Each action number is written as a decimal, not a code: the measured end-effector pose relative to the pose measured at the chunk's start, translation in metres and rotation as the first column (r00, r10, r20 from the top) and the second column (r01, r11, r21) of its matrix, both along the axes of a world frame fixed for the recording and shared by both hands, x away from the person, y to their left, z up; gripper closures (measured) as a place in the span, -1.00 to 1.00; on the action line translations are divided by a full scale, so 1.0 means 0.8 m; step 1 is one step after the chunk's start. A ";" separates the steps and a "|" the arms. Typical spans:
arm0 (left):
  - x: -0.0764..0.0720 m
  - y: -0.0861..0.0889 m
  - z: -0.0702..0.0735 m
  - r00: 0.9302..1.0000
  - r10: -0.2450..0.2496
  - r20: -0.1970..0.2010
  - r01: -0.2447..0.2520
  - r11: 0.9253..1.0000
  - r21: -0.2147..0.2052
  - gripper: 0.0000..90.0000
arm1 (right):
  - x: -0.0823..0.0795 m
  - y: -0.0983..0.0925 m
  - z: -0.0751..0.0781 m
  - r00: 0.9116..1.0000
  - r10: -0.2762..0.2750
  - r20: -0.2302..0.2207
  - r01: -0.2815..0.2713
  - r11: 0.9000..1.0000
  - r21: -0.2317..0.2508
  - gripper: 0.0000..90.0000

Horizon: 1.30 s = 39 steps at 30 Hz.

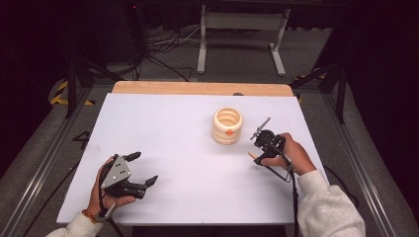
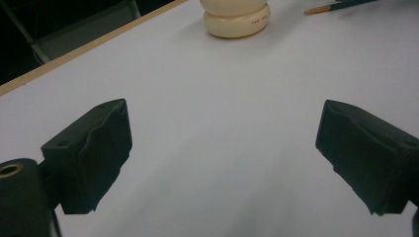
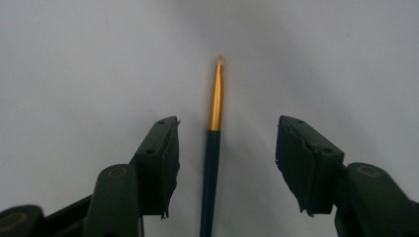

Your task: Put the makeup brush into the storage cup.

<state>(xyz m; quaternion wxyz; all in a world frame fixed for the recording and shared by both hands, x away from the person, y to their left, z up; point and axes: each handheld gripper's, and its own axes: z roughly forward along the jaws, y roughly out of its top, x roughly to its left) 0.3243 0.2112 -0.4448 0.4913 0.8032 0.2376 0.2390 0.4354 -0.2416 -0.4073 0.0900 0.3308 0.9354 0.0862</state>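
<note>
Right gripper (image 3: 225,153) jaws apart astride paintbrush (image 3: 212,148) on bench (image 3: 74,64); center on dark handle, then close gently. Left gripper (image 2: 222,158) jaws wide, empty.

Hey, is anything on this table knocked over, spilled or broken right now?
Nothing stands out. The ribbed cream holder stands upright, and the paintbrush lies flat on the white table between the right gripper's open jaws.

left gripper (image 2: 225,153) jaws wide apart over bare white table (image 2: 222,98), nothing between; cream ribbed holder (image 2: 236,19) at 12 o'clock, brush (image 2: 336,6) lying at 1 o'clock
</note>
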 end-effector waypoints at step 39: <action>0.000 0.004 0.001 1.000 -0.003 0.001 0.003 1.000 -0.005 -0.81 | -0.014 -0.028 0.039 0.986 -0.068 0.150 0.033 0.974 0.225 0.88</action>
